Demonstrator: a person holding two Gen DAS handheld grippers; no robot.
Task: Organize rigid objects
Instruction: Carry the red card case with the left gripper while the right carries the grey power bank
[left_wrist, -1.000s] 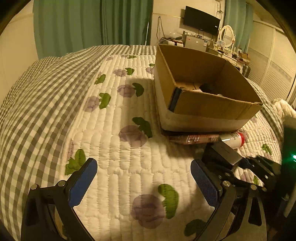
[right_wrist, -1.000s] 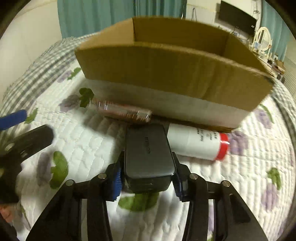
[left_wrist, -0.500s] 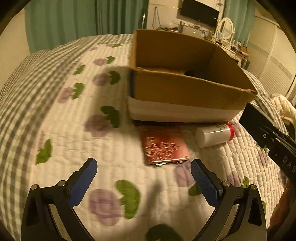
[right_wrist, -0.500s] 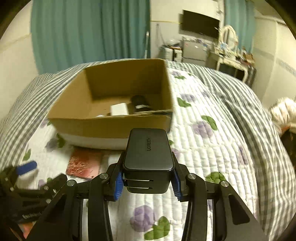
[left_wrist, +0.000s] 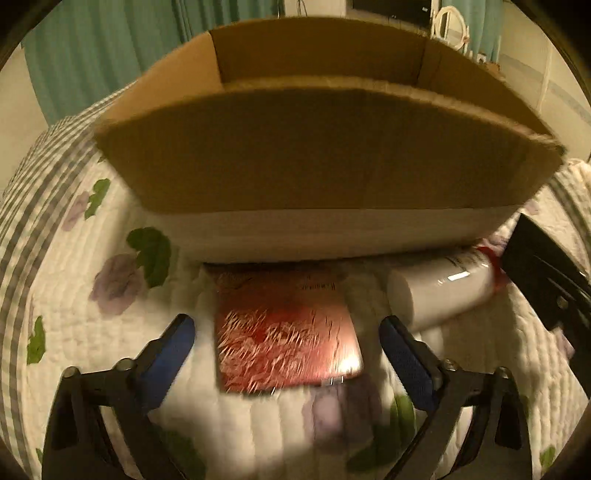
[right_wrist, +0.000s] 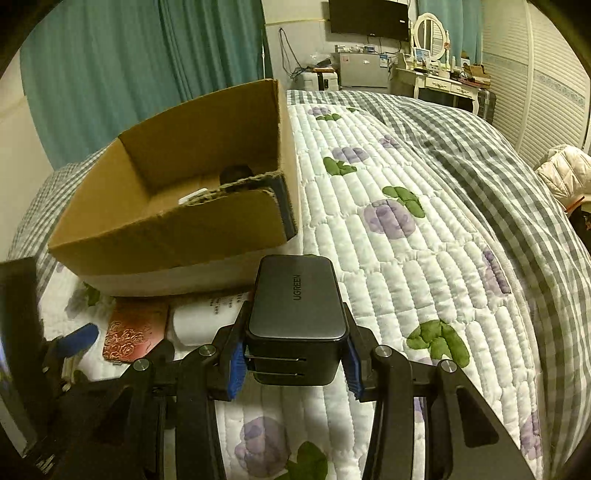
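My left gripper is open and low over the bed, its blue pads either side of a flat red patterned case that lies in front of the cardboard box. A white bottle with a red cap lies to the case's right. My right gripper is shut on a dark grey UGREEN charger, held above the quilt to the right of the box. The red case and the bottle also show there. Small items lie inside the box, partly hidden.
A white flowered quilt over a grey checked blanket covers the bed. Green curtains, a TV and a dressing table stand behind. The right gripper's body shows at the left wrist view's right edge.
My left gripper has moved in close and low, so the red case now lies between its open pads. My right gripper has lifted the charger and drawn back to the right of the box.
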